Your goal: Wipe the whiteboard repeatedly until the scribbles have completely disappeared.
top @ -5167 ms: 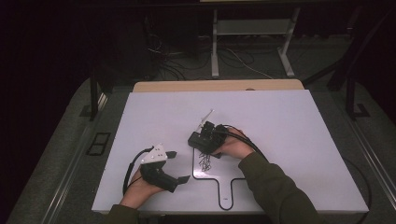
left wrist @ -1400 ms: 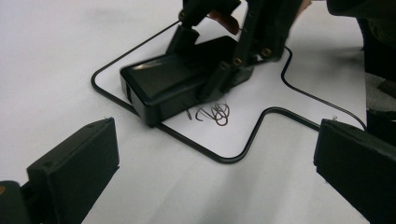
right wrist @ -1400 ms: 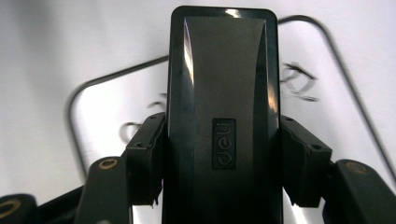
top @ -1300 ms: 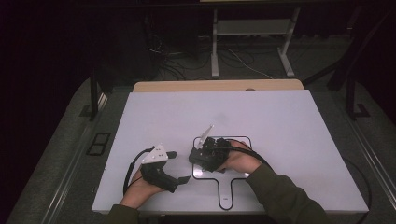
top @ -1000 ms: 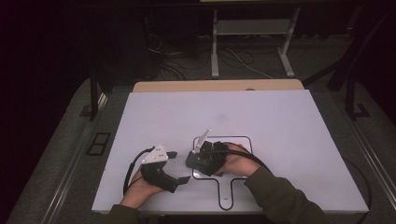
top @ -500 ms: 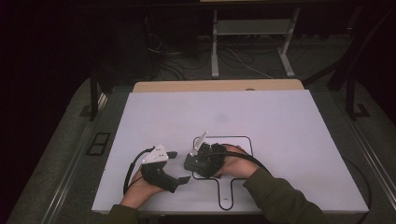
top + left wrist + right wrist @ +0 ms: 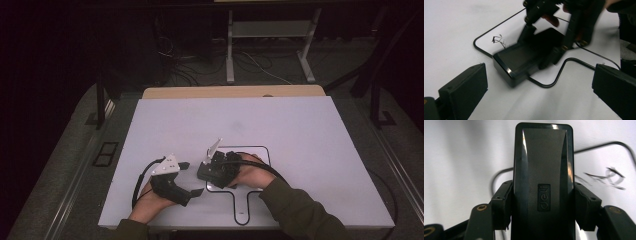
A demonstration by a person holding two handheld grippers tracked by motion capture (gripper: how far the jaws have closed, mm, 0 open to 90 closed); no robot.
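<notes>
- Dark room; white counter [image 7: 300, 150] bearing a black drawn outline [image 7: 484, 50].
- Right hand-held gripper [image 7: 542, 205] is clamped across the long sides of a black eraser block [image 7: 543, 170], low on that outline.
- Left hand-held gripper [image 7: 536, 95] stands apart, empty, just beside.
- Block looks rigid, light and glossy, so probably slippery; gripping mid-length on its flat sides seems surest.

Count: one white bench [image 7: 300, 130]. One black box [image 7: 543, 182], flat, "deli" on its lid. One black outline [image 7: 260, 150] on the bench. Two of my hand-held grippers: left hand-held gripper [image 7: 196, 192], right hand-held gripper [image 7: 204, 172].
</notes>
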